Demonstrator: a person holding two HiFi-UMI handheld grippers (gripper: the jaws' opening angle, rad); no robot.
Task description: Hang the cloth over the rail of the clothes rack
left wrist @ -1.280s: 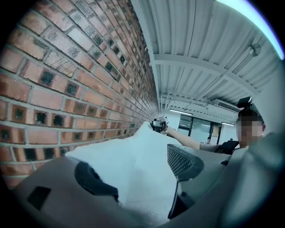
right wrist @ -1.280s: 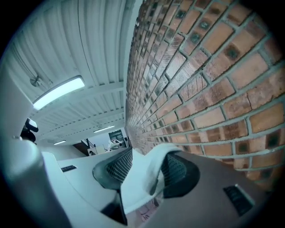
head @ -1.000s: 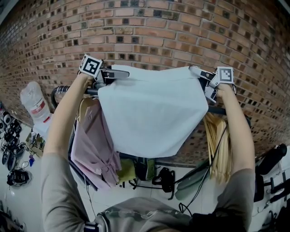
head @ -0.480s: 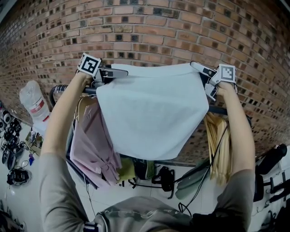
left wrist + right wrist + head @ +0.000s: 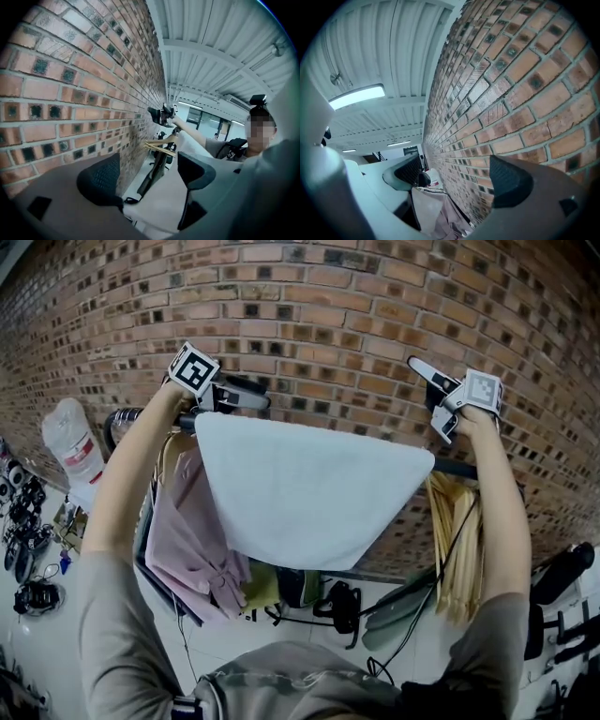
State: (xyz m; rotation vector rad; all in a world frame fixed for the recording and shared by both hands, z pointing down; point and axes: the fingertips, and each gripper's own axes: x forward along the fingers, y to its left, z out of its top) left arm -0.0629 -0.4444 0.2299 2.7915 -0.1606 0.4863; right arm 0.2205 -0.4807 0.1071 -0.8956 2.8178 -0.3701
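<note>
holds nothing in the left gripper (image 5: 251, 395), jaws apart; has just been opening the right gripper (image 5: 427, 392), wide and empty too. leaves the cloth (image 5: 309, 488) draped over the rail (image 5: 457, 468), much of it down the near side. could slide off under that uneven weight, or snag on a passing jaw.
</note>
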